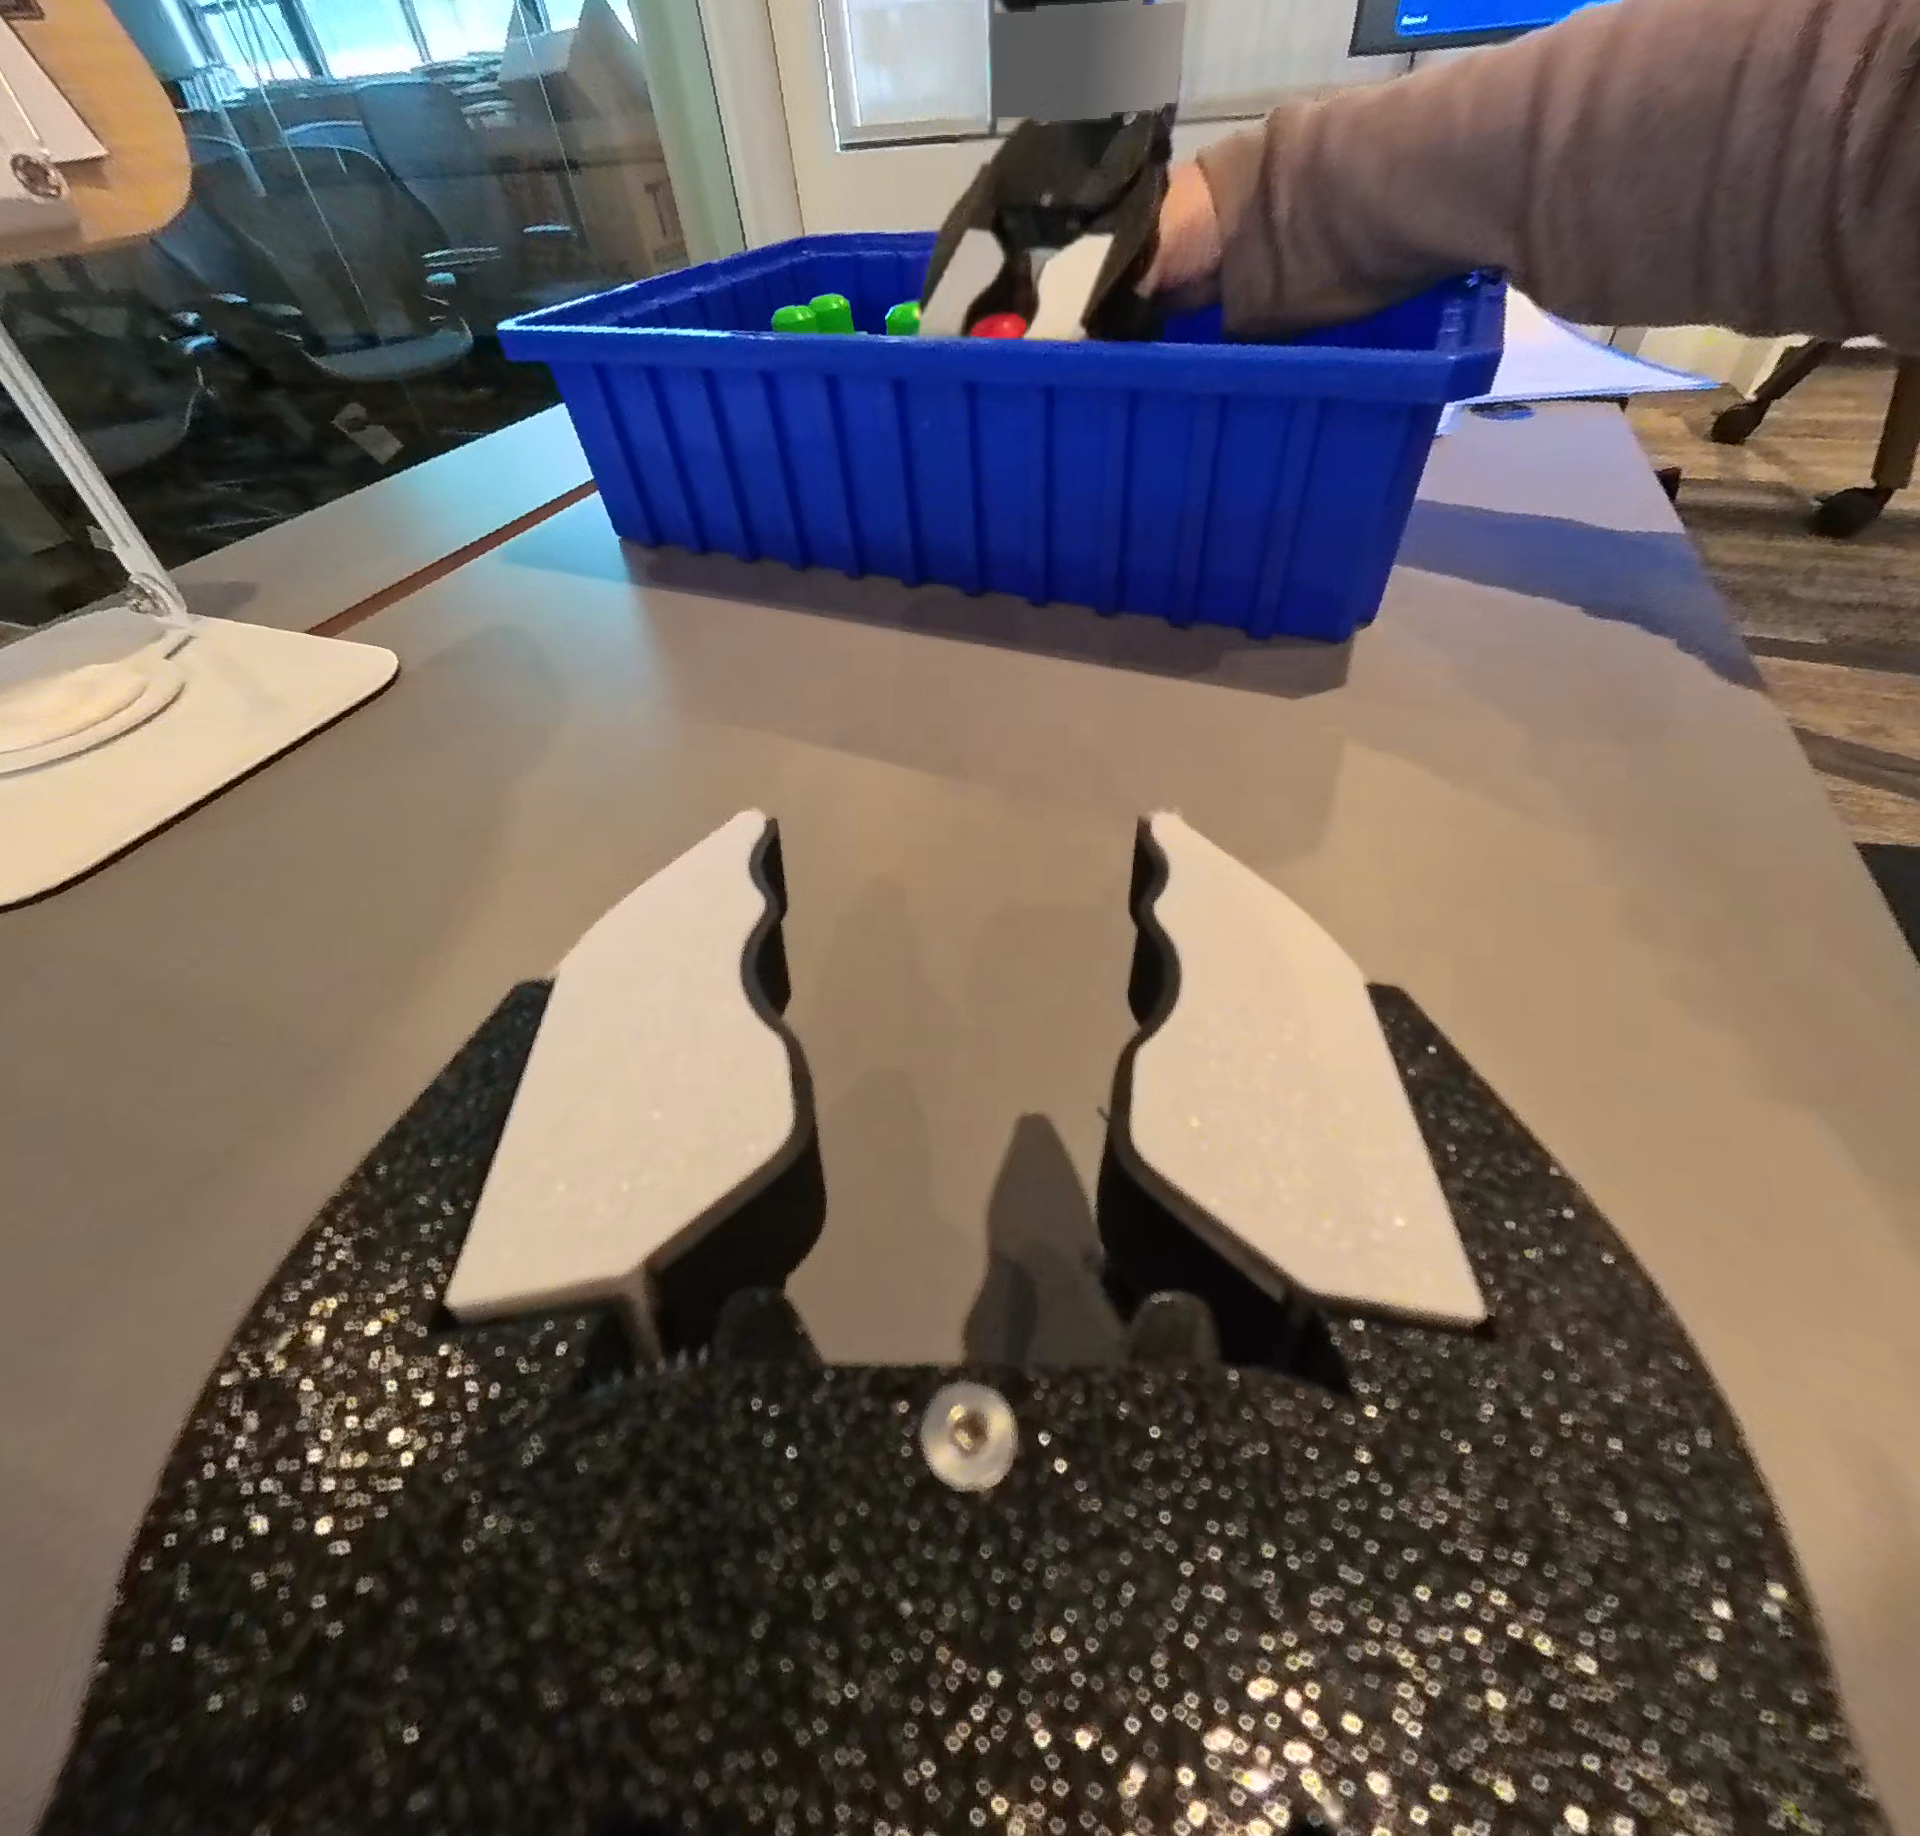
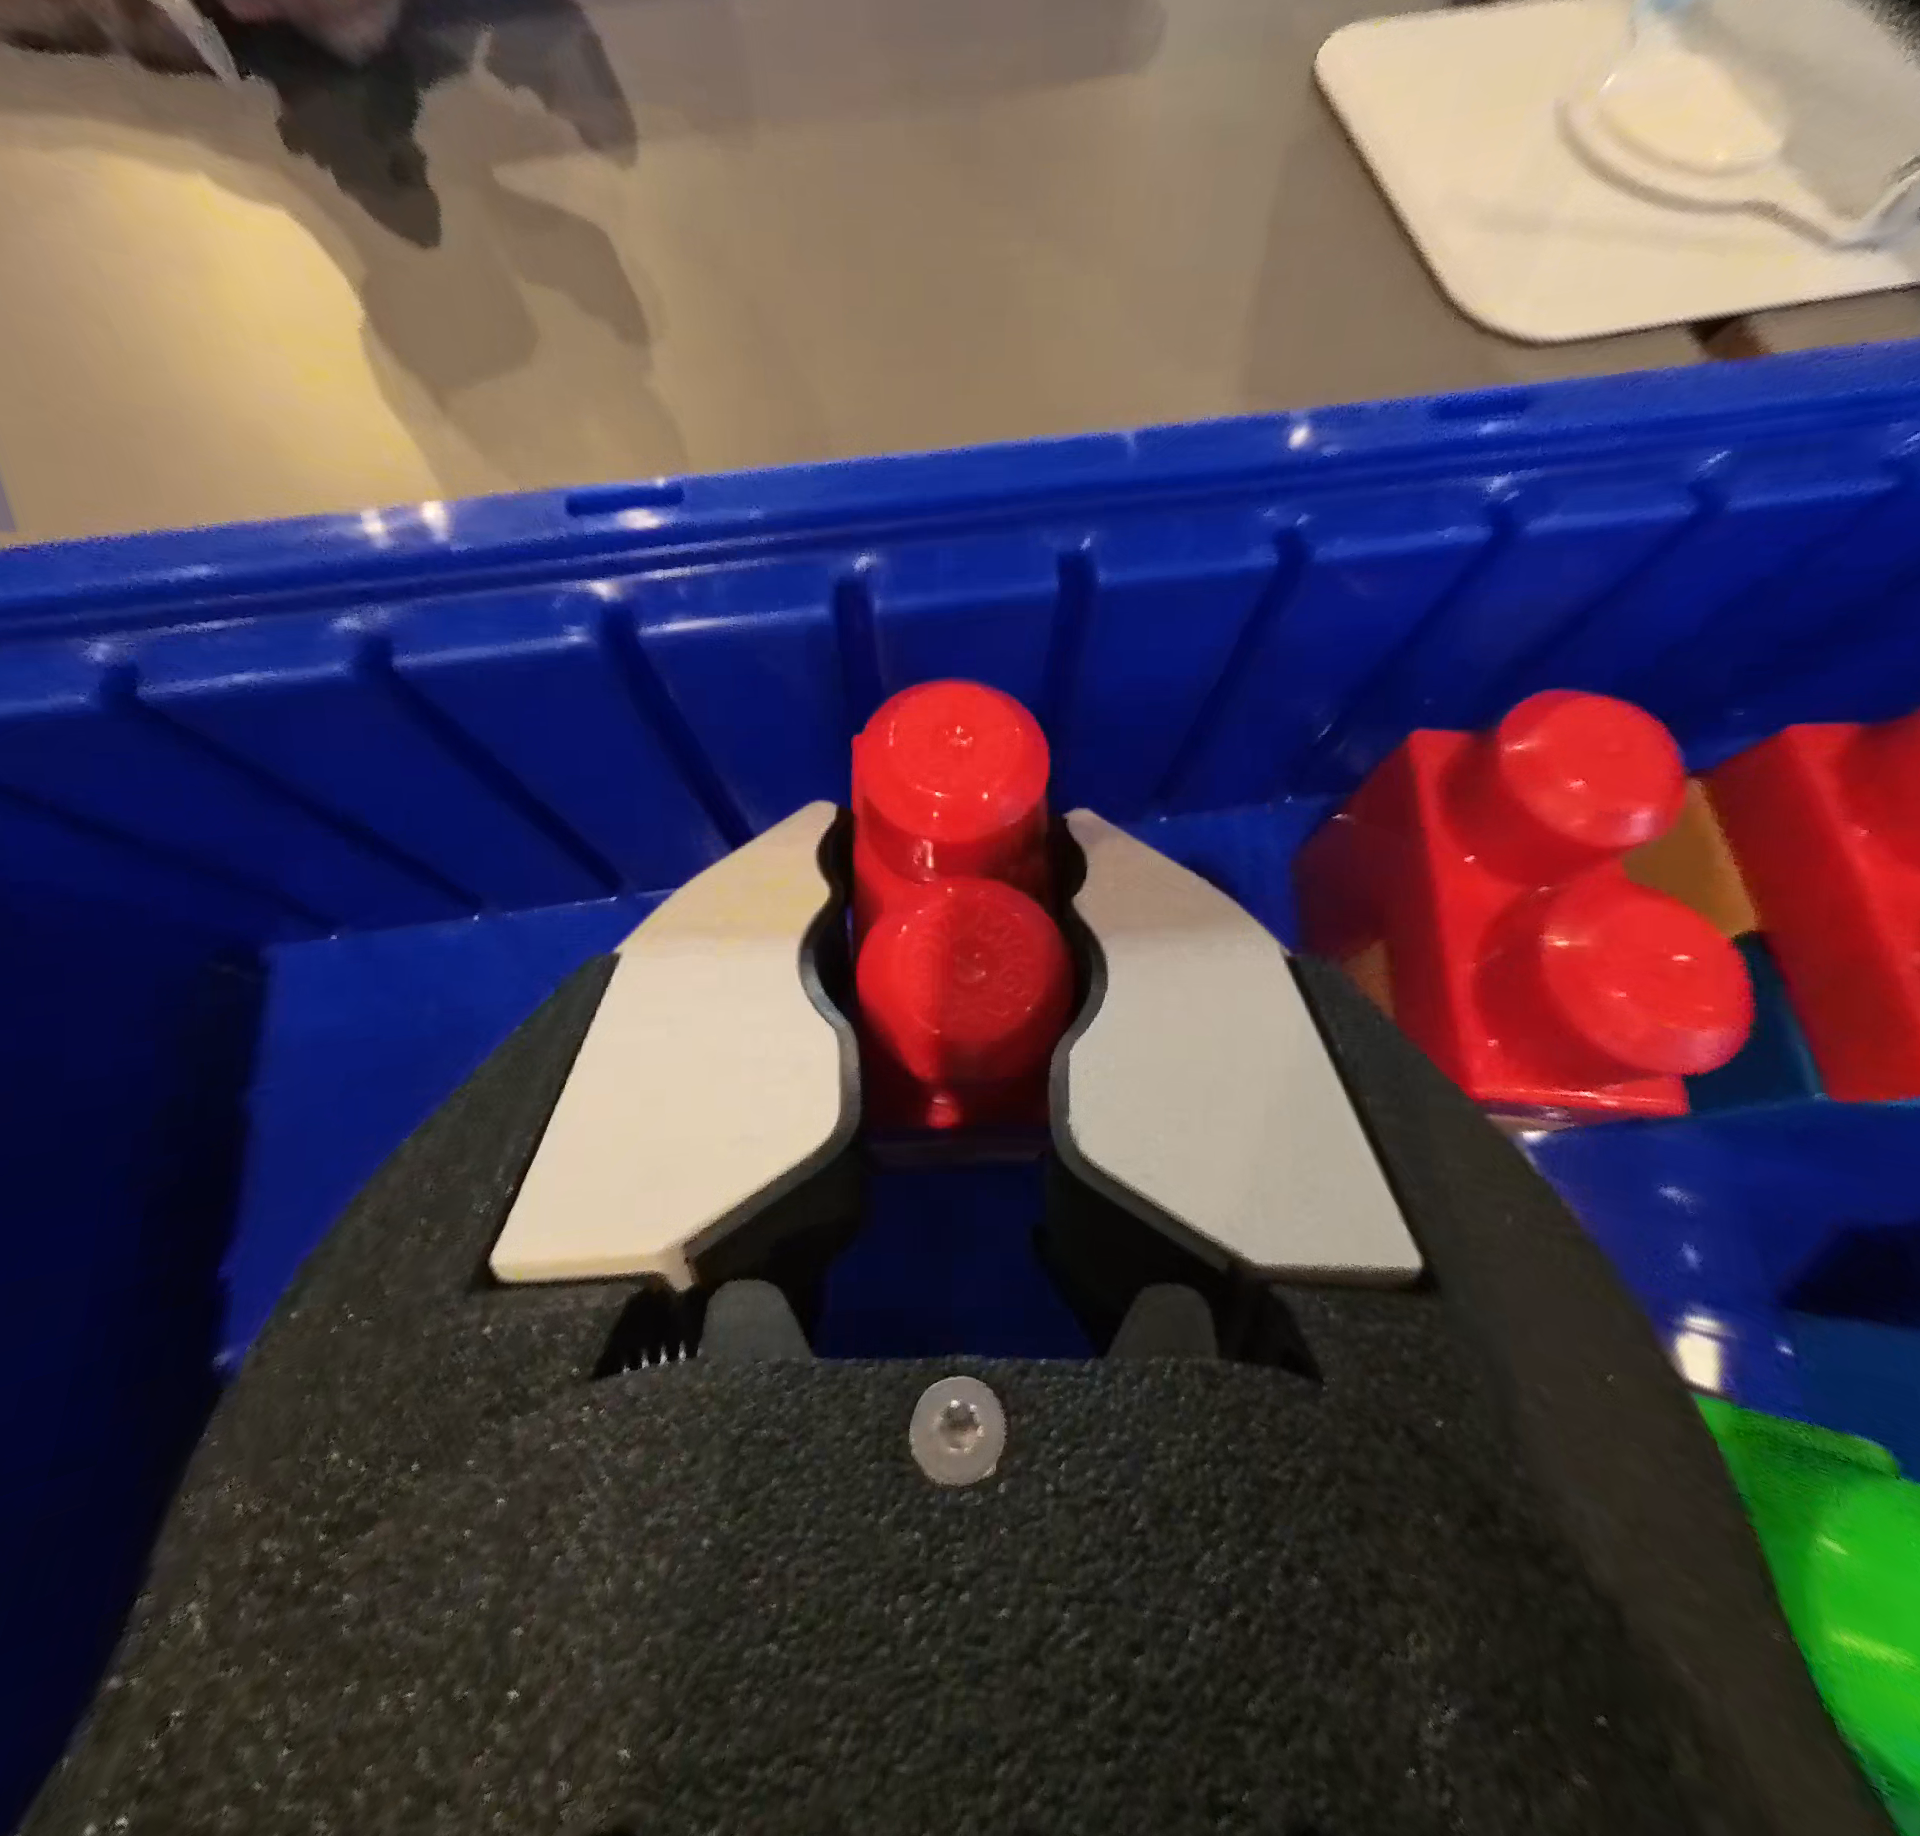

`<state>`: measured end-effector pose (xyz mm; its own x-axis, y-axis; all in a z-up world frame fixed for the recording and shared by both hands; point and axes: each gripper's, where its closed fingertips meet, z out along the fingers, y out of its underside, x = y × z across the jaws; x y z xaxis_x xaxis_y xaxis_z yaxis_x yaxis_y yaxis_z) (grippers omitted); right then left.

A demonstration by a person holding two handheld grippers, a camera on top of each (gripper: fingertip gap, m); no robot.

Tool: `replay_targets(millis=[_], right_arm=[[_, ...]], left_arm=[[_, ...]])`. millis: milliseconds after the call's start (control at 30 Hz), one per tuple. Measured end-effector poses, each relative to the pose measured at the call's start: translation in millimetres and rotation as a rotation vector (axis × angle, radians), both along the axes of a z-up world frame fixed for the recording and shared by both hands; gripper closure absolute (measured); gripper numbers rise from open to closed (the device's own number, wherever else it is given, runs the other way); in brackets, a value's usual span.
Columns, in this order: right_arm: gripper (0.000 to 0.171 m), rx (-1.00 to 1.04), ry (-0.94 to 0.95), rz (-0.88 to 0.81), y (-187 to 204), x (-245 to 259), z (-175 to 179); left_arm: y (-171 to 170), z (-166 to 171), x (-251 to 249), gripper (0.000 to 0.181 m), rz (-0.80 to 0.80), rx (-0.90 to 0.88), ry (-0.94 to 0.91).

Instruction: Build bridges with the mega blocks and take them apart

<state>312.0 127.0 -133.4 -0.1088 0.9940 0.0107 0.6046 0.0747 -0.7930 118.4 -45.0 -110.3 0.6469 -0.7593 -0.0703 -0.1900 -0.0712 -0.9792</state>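
Note:
My right gripper (image 2: 951, 830) is shut on a red two-stud block (image 2: 951, 913) inside the blue bin (image 2: 623, 664). A second red two-stud block (image 2: 1538, 913) lies to its right among other blocks, and a green block (image 2: 1829, 1599) is at the lower right. In the left wrist view the right gripper (image 1: 1013, 316) reaches down into the blue bin (image 1: 997, 467), with the red block (image 1: 995, 324) between its fingers and green blocks (image 1: 821, 314) beside it. My left gripper (image 1: 956, 851) is open and empty above the grey table (image 1: 727, 706), well short of the bin.
A white stand base (image 1: 156, 716) with a clear upright sits at the table's left; it also shows in the right wrist view (image 2: 1621, 176). A person's sleeved arm (image 1: 1558, 176) reaches in from the right. White papers (image 1: 1569, 358) lie behind the bin. The table's right edge drops to the floor. There is about 25 cm between the tips of the two grippers.

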Motion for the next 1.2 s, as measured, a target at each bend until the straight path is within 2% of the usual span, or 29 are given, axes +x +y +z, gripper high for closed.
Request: replay_targets(millis=[233,300,333,400,500,600,700,767,800,900,967,1033,1133,1200], right_arm=[[0.135,0.023,-0.036,0.004,0.5,0.6,-7.6],[0.133,0.016,-0.023,-0.039,2.9,-0.3,-7.4],[0.126,0.002,-0.016,-0.062,3.0,-0.3,-6.6],[0.102,-0.059,-0.013,-0.091,0.6,0.6,-3.6],[0.094,-0.051,0.017,-0.131,1.0,4.9,9.5],[0.089,-0.012,0.088,-0.18,0.6,12.1,42.5],[0.088,0.102,0.234,-0.225,-9.9,4.2,104.4],[0.091,0.229,0.292,-0.292,-21.2,-11.5,140.8],[0.1,0.316,0.282,-0.335,-27.5,-20.3,150.6],[0.1,0.468,0.401,-0.344,-77.7,-78.1,172.2],[0.088,0.468,0.491,-0.309,-119.3,-126.8,169.8],[0.089,0.539,0.509,-0.335,-137.3,-164.0,154.9],[0.098,0.756,0.556,-0.502,-121.6,-193.9,131.0],[0.106,0.768,0.604,-0.654,-102.0,-196.7,109.9]], left_arm=[[-3.7,-5.0,4.9,0.12,-0.019,0.014,0.057],[-4.6,-5.9,5.8,0.12,-0.023,0.015,0.067],[-4.9,-6.1,6.0,0.12,-0.024,0.017,0.069],[-5.1,-6.3,5.7,0.121,-0.023,0.019,0.073],[-3.8,-4.0,3.2,0.123,-0.009,0.032,0.066],[-3.5,2.4,0.7,0.123,0.0,0.04,0.036],[-4.8,11.6,-0.5,0.123,0.009,0.067,0.005],[-5.4,16.6,0.1,0.123,0.018,0.093,-0.004],[-5.4,18.9,0.1,0.122,0.028,0.11,-0.003],[0.6,26.2,-8.4,0.121,0.136,0.198,0.024],[10.4,28.7,-26.3,0.125,0.295,0.25,0.057],[16.1,28.3,-38.9,0.128,0.392,0.278,0.09],[22.5,25.3,-51.9,0.13,0.479,0.271,0.107],[26.1,23.3,-61.1,0.132,0.532,0.253,0.104]])
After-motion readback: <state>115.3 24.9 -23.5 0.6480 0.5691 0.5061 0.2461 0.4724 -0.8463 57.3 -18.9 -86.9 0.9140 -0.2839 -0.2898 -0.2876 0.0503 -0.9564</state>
